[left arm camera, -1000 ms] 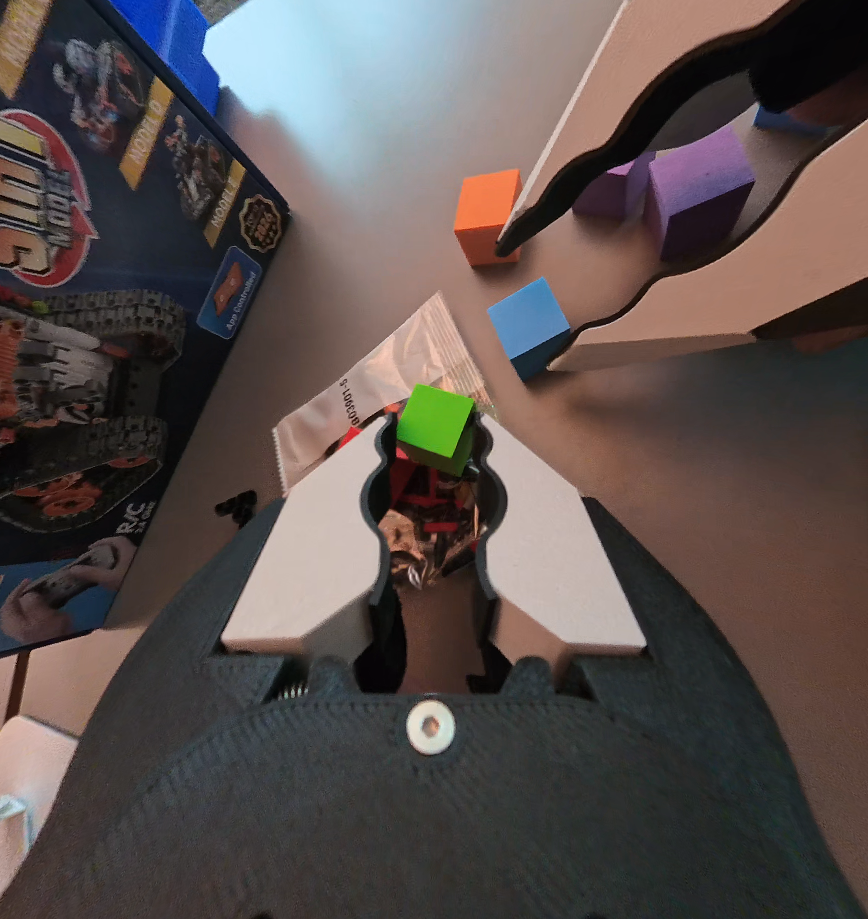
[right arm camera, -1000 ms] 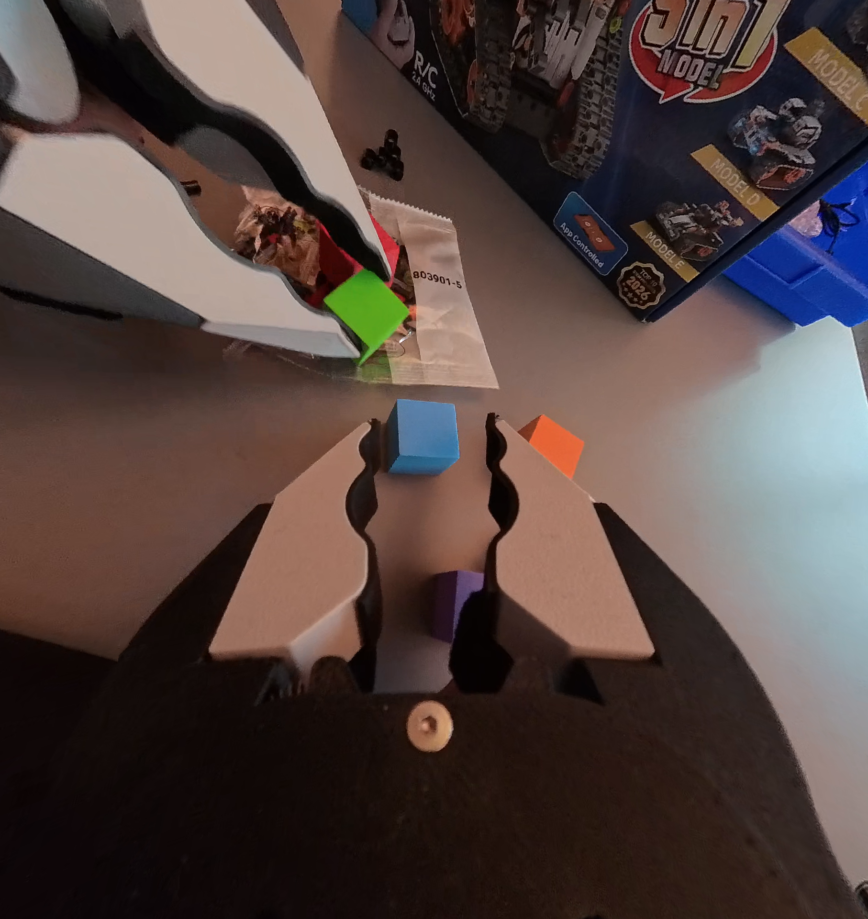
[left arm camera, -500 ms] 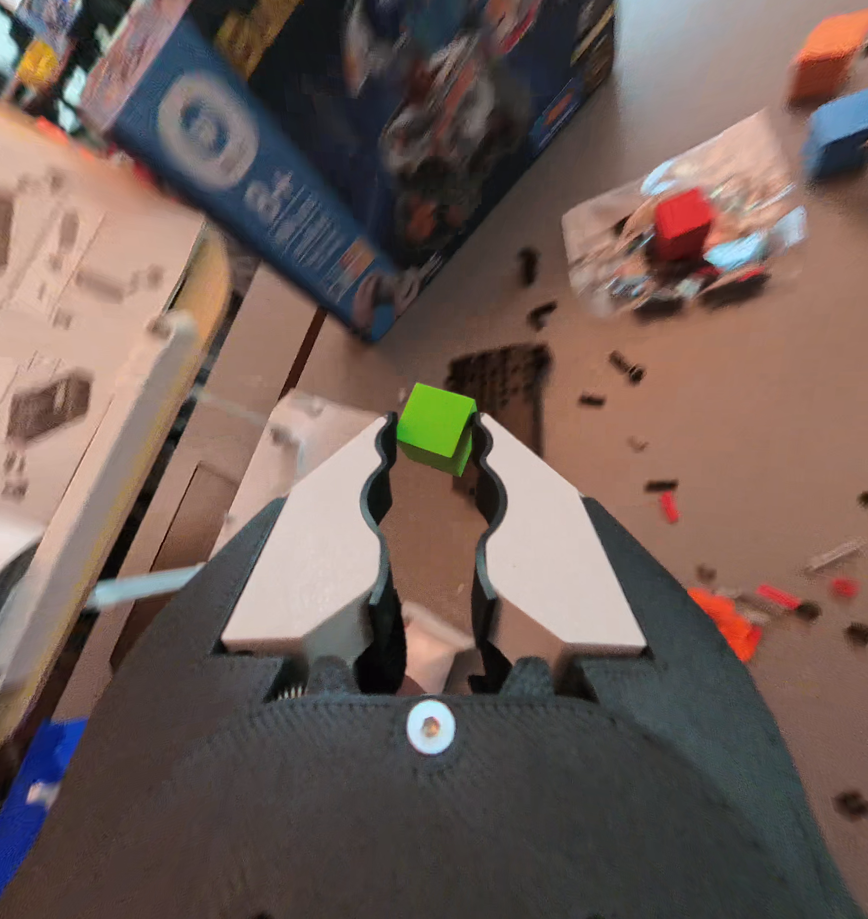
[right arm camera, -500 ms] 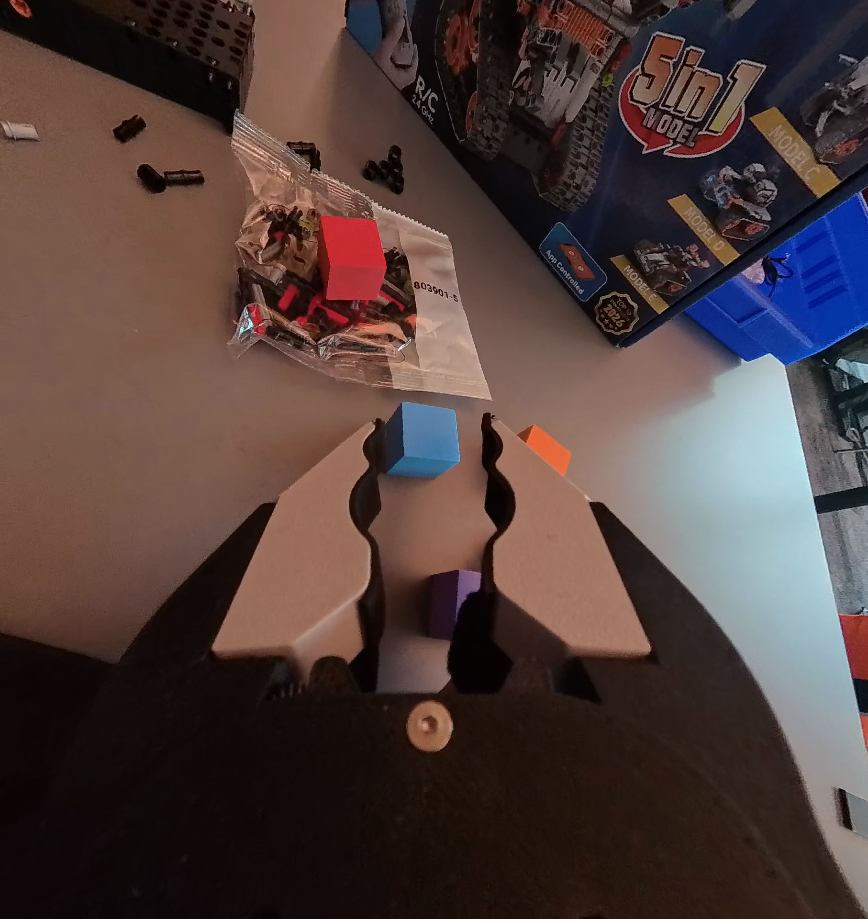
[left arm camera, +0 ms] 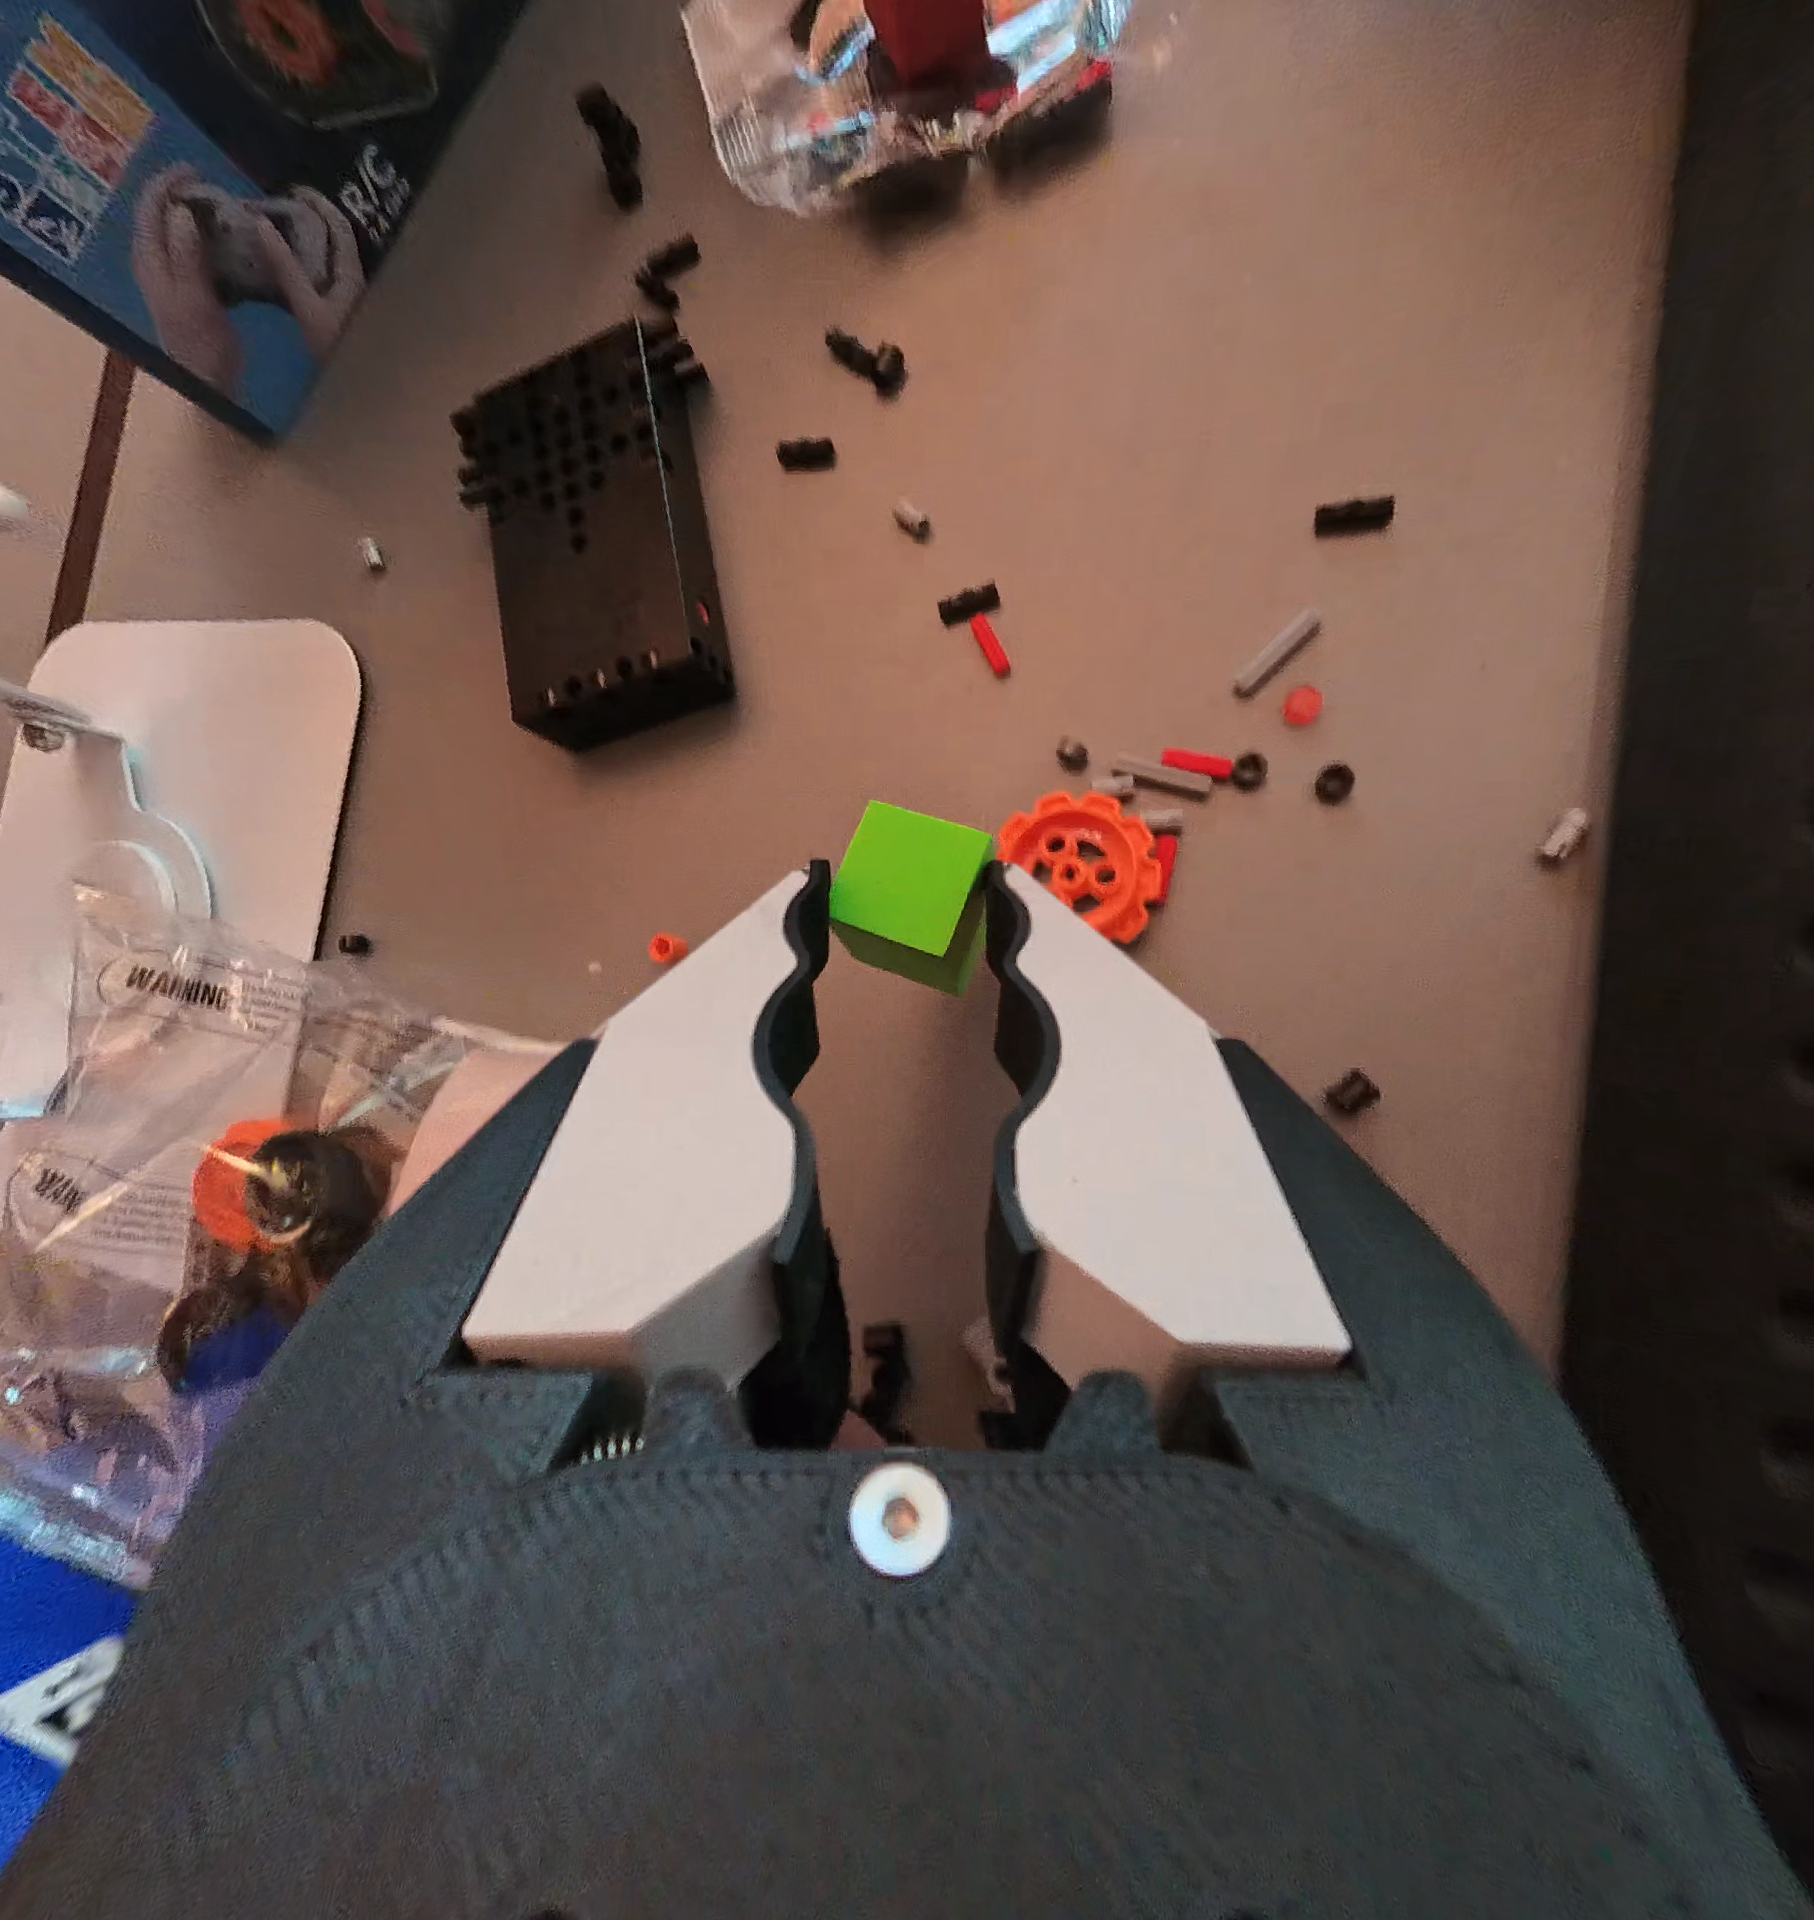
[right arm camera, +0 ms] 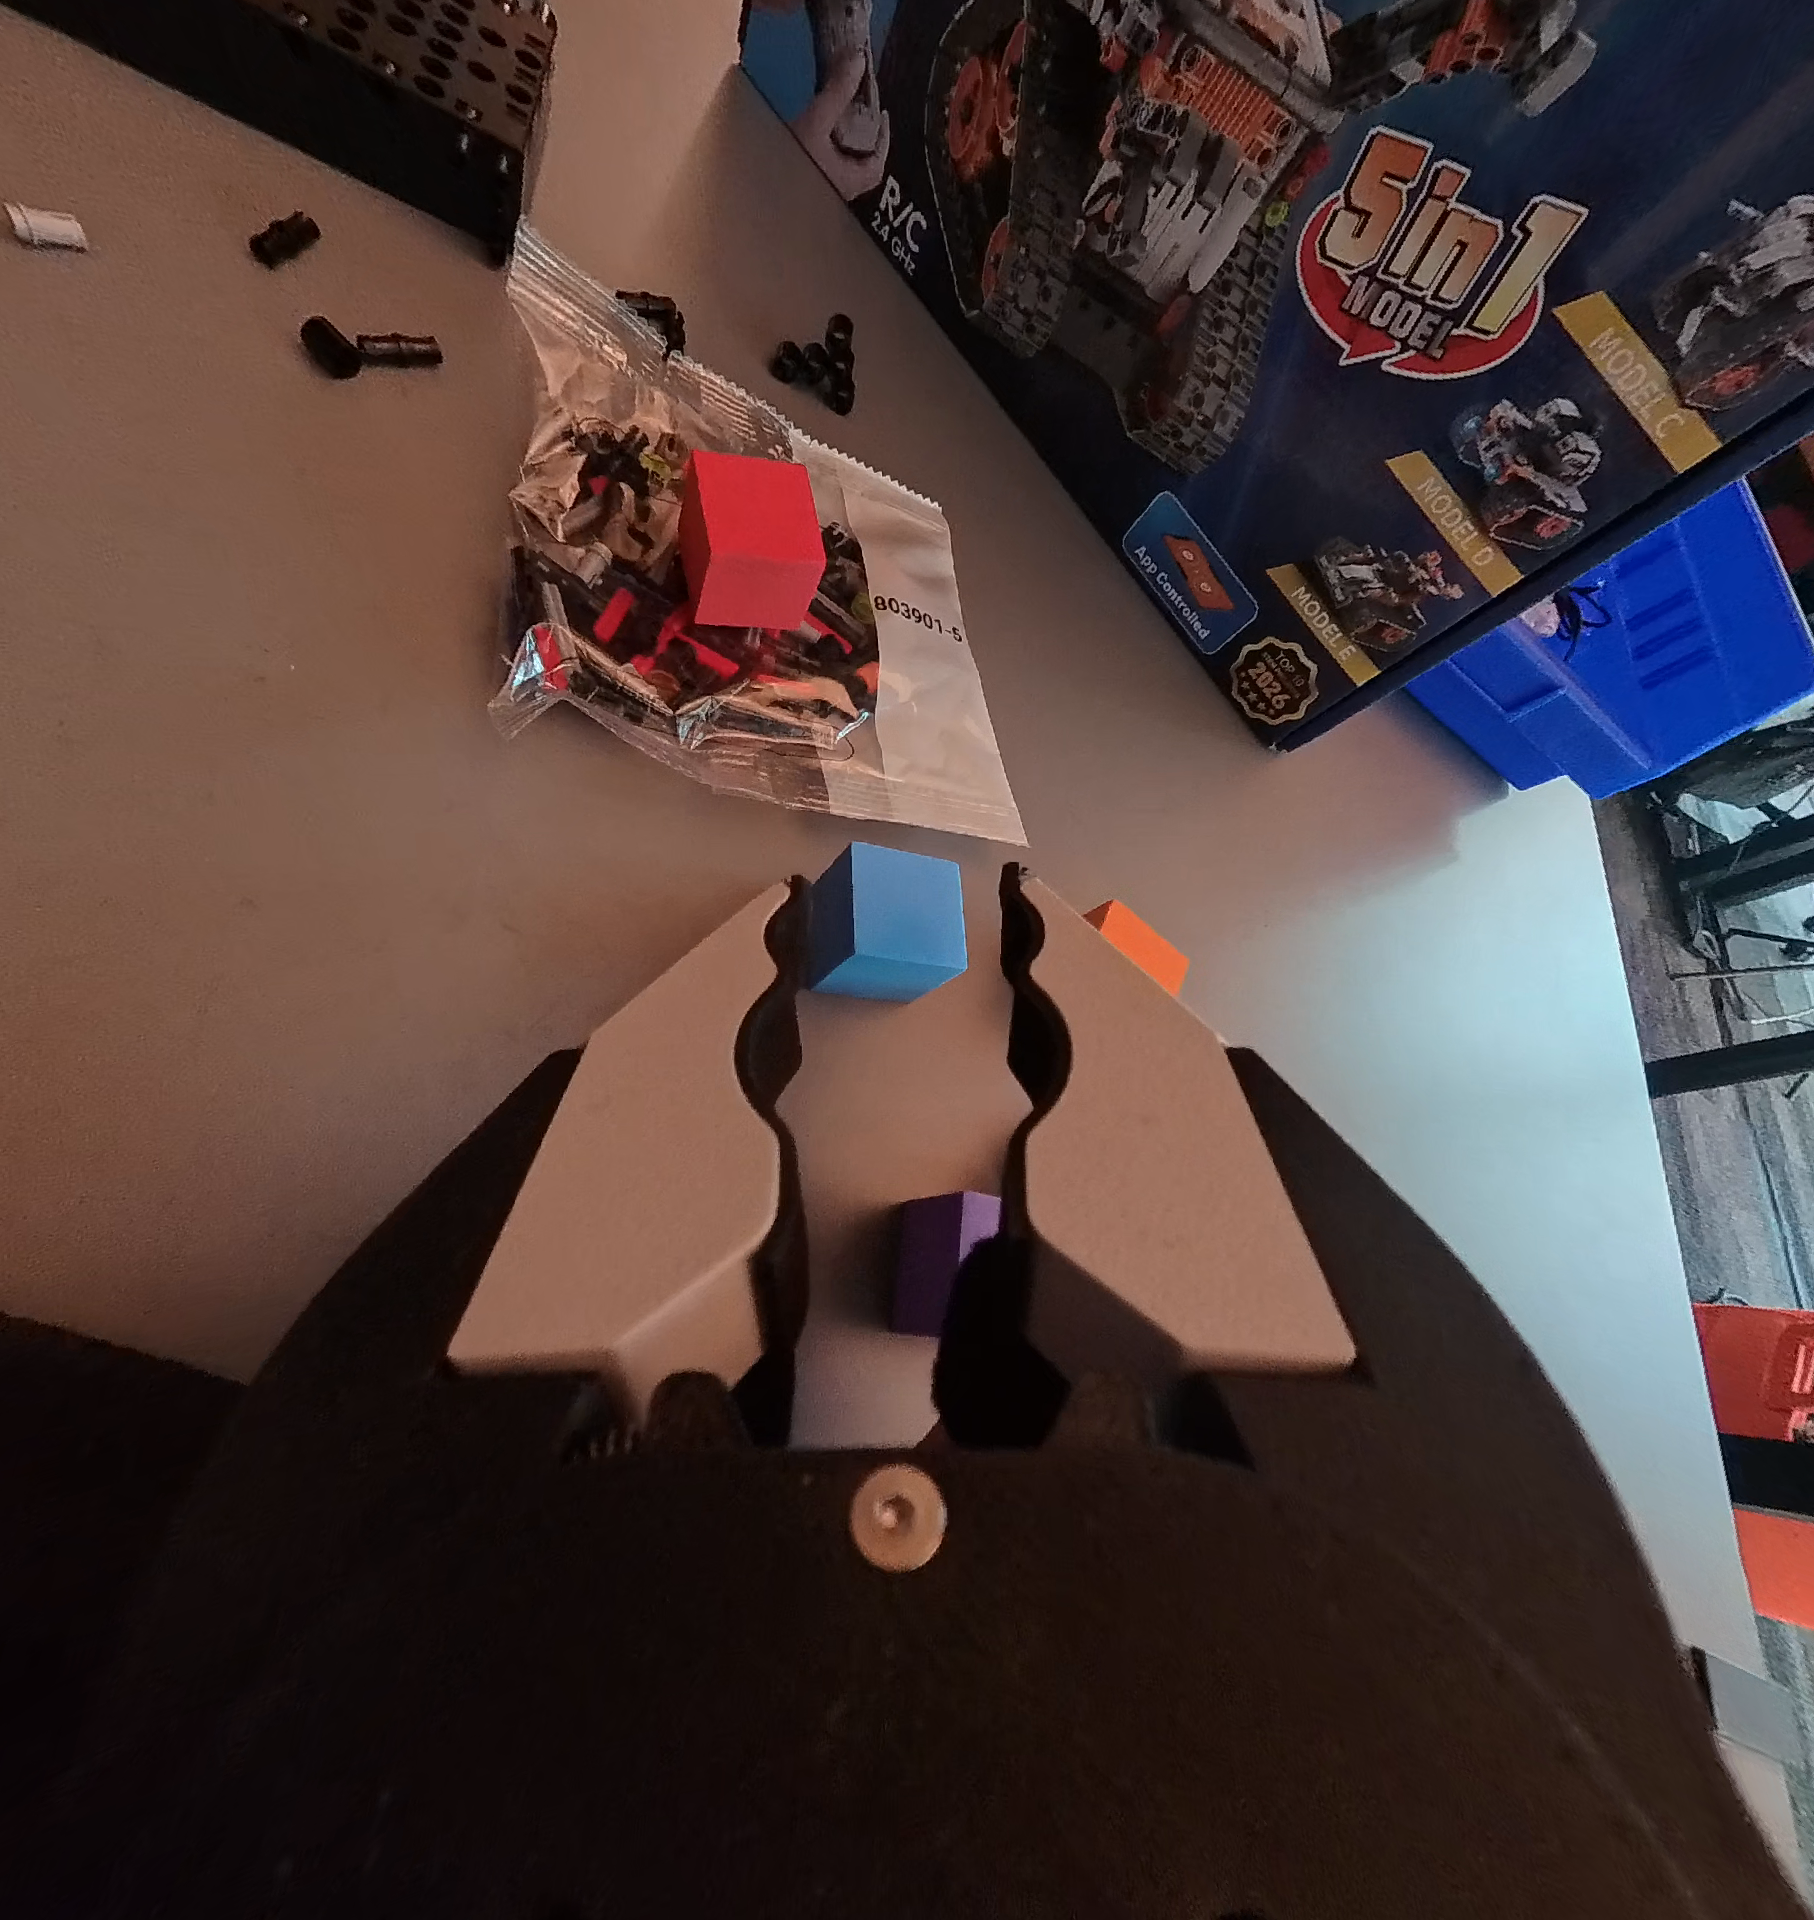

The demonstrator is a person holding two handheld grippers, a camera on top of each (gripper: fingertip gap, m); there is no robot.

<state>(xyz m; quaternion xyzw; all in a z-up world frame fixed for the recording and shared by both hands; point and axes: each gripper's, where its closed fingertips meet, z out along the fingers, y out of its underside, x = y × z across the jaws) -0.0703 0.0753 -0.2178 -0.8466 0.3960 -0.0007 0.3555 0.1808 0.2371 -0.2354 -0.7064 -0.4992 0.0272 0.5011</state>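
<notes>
The left gripper (left arm camera: 908, 914) is clamped on a green cube (left arm camera: 908, 899), while the right gripper (right arm camera: 903, 914) stands apart around a blue cube (right arm camera: 887, 925) on the bench (right arm camera: 259, 831).

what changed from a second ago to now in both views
The left gripper carried the green cube away from the parts bag, uncovering the red cube, to above loose pieces beside an orange gear. The right gripper stayed open around the blue cube; the purple cube and orange cube stayed put.
</notes>
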